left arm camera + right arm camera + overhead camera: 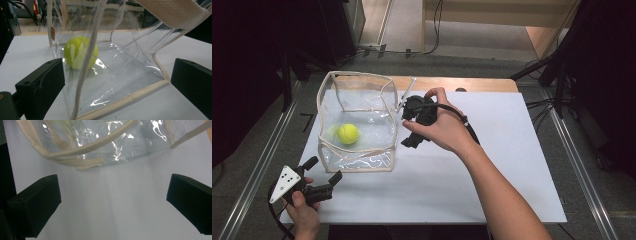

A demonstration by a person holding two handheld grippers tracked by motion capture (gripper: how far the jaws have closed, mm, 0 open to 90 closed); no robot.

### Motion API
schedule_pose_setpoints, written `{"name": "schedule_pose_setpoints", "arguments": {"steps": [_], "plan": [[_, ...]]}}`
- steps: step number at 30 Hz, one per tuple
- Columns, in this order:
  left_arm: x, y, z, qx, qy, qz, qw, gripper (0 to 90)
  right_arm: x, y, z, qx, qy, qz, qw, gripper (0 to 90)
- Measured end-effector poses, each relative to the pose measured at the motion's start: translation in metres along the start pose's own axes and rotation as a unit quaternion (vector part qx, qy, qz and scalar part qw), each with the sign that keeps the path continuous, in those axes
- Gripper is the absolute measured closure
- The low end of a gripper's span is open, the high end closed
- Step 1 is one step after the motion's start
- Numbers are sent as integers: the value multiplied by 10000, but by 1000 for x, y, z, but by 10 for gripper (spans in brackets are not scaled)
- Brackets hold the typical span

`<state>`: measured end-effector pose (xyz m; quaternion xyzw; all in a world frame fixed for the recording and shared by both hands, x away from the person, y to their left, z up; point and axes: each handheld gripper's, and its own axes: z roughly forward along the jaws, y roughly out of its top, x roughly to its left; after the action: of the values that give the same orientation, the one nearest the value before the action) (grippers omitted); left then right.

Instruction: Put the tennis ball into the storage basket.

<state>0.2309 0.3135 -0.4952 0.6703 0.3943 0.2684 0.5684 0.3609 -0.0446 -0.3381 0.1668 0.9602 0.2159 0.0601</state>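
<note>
The bag [357, 125], clear plastic with cream trim, stands open on the white table [492, 170]. A yellow-green ball [348, 133] lies on the bag's floor, toward the near left corner. Through the left gripper view the ball [80, 52] shows behind the clear wall, with a cream strap [86, 62] hanging down in front of it.

The left gripper [323, 170] sits just in front of the bag's near left corner, close to it but not touching. Its jaws stand wide apart and hold nothing. In its own view the bag [120, 75] rises between and beyond the two jaws, the ball a little left of the midline, the trimmed bottom edge just ahead of the jaw tips. A grey plate with dots rides on top of this gripper, at its rear.

The right gripper [408, 127] is just to the right of the bag, beside its right wall, and points down at the table. Its jaws are also spread wide and empty. In its own view bare table [112, 207] lies between the jaws, and the bag [107, 145] with its cream straps [82, 150] lies ahead of the tips, apart from them. A cable trails from this gripper over the back of the hand [444, 131].
</note>
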Motion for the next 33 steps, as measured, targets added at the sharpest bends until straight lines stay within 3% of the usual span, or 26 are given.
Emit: {"name": "schedule_pose_setpoints", "arguments": {"steps": [15, 16, 33], "plan": [[0, 0, 0, -9, -38, -8, 10000, 0, -3, -27, 14, -20, -5, 265, 9996, 0], [0, 0, 0, -10, -34, -16, 10000, 0, -4, -29, 14, -24, -24, 192, 9998, 0], [1, 0, -1, -22, -38, -21, 10000, 0, 1, -55, 30, -192, -73, 281, 9994, 0]]}}
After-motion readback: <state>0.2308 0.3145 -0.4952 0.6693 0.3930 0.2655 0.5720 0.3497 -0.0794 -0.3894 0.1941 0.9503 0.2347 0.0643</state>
